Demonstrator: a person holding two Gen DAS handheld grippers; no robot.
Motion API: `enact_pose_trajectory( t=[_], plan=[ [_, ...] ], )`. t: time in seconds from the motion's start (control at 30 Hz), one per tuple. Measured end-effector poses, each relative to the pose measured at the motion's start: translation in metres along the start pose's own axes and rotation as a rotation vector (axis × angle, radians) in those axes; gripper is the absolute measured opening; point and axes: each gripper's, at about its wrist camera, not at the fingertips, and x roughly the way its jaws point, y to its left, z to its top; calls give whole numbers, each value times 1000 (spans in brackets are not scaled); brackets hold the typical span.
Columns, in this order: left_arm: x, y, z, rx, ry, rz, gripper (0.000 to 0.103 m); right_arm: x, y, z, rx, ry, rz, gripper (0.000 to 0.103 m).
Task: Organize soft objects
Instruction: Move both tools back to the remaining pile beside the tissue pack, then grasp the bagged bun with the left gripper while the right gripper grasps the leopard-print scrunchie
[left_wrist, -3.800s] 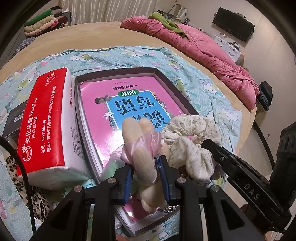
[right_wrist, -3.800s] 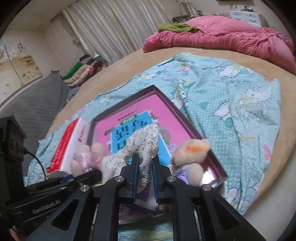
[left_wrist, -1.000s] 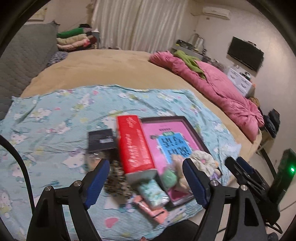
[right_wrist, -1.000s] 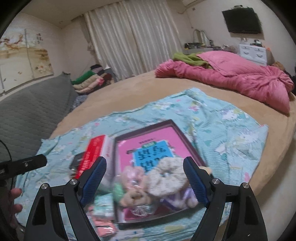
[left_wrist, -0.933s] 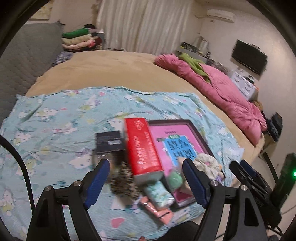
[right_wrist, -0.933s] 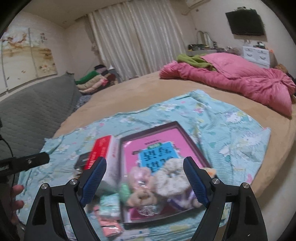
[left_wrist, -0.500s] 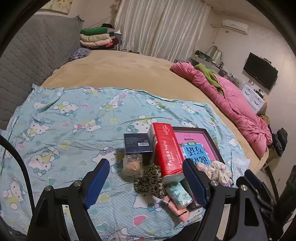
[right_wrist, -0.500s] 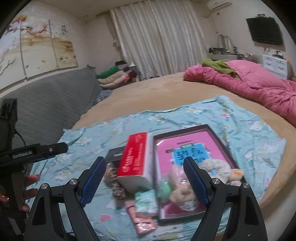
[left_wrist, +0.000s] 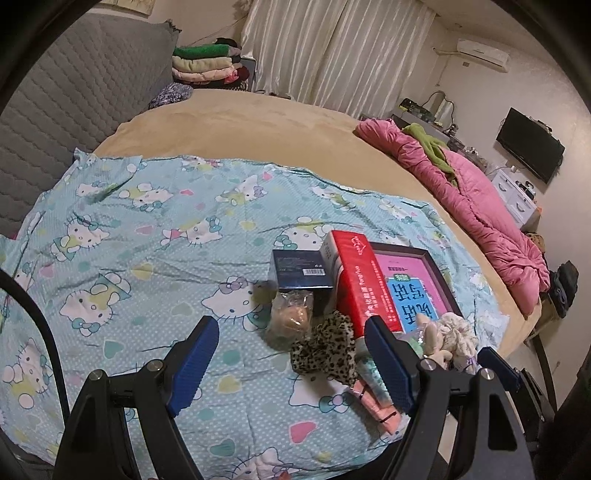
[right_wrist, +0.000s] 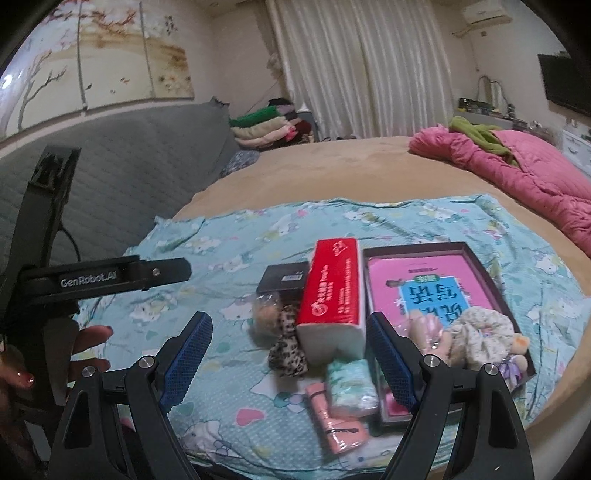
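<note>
On the bed (left_wrist: 258, 122), soft toys (right_wrist: 476, 332) were grouped in the tray (right_wrist: 484, 266); both tongs (left_wrist: 291, 363) (right_wrist: 290, 356) were held wide apart, empty.

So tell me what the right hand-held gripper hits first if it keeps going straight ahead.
Probably the red tissue pack, centred between the open right hand-held gripper jaws; the leopard-print scrunchie sits nearer but left. Depth is unclear.

The tall red tissue pack (right_wrist: 330, 289) walls off the dark-framed pink tray (right_wrist: 484, 271) from the bare stretch of cartoon-cat bedsheet (left_wrist: 140, 258) on its far side. A leopard-print scrunchie (right_wrist: 287, 345) crowds the pack's near corner.
</note>
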Motion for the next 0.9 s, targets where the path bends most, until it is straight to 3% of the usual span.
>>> enact_pose_trajectory(
  t=[0.43,0.67,0.9],
  plan=[
    [39,8,-23,8,76,-11,81,41,-10,-29,-27,146,-35,86],
    [58,15,-30,-3,100,-8,81,60,-7,-36,-16,169,-2,86],
    [75,24,-31,-21,111,-15,81,81,3,-45,-53,192,-23,86]
  ],
)
